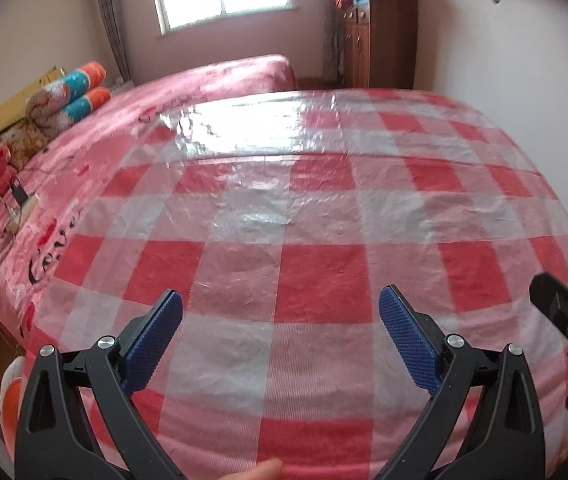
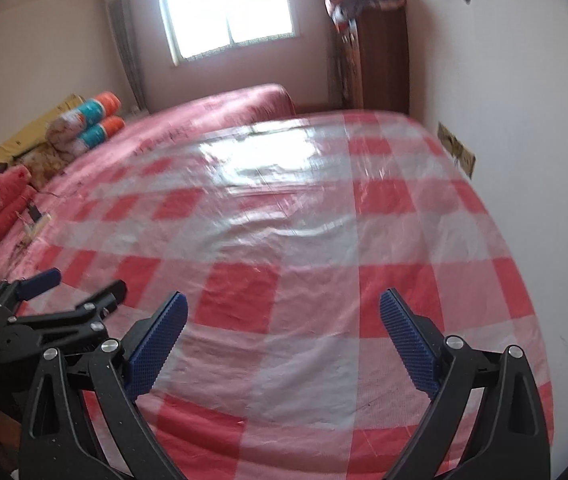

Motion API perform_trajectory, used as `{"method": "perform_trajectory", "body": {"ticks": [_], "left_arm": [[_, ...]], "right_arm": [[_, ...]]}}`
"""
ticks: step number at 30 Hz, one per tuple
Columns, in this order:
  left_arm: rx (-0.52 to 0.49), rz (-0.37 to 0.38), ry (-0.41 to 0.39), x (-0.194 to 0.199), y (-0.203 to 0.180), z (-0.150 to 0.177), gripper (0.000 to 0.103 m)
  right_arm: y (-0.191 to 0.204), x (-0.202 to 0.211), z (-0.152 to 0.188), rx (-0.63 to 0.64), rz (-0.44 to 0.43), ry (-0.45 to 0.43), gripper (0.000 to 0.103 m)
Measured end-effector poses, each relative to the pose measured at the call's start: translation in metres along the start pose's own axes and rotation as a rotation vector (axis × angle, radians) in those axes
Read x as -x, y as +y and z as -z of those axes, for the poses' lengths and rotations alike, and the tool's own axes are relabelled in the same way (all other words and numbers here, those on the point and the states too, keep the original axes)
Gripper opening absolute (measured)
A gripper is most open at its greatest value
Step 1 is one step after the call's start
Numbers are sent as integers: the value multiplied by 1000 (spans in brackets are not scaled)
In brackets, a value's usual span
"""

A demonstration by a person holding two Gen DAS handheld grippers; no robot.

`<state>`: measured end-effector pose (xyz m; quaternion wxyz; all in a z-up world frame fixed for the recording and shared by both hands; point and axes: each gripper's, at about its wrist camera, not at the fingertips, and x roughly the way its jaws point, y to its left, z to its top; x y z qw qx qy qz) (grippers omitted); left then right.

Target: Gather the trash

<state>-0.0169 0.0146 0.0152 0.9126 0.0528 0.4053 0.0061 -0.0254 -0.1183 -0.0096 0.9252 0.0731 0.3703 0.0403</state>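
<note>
Hovering with its fingers spread apart and empty, the left hand-held gripper [image 1: 279,320] looks out over a counter [image 1: 324,272] under a red-and-white checked plastic cover; no trash shows ahead of it, so which way it lies cannot be told. The right hand-held gripper [image 1: 564,300] sits just beside it, to its right.

From the right wrist, that hand-held gripper [image 2: 284,320] is likewise spread and empty, the wall close on its right, a pink bed [image 2: 219,120] beyond the far edge.
</note>
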Motion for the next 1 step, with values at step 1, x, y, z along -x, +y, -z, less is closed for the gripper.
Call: {"method": "perform_trajectory", "body": {"ticks": [1], "left_arm": [[10,4,15,-6,0,-2,99]], "right_arm": [[-1,-5,0,-8,4,19,95]]}}
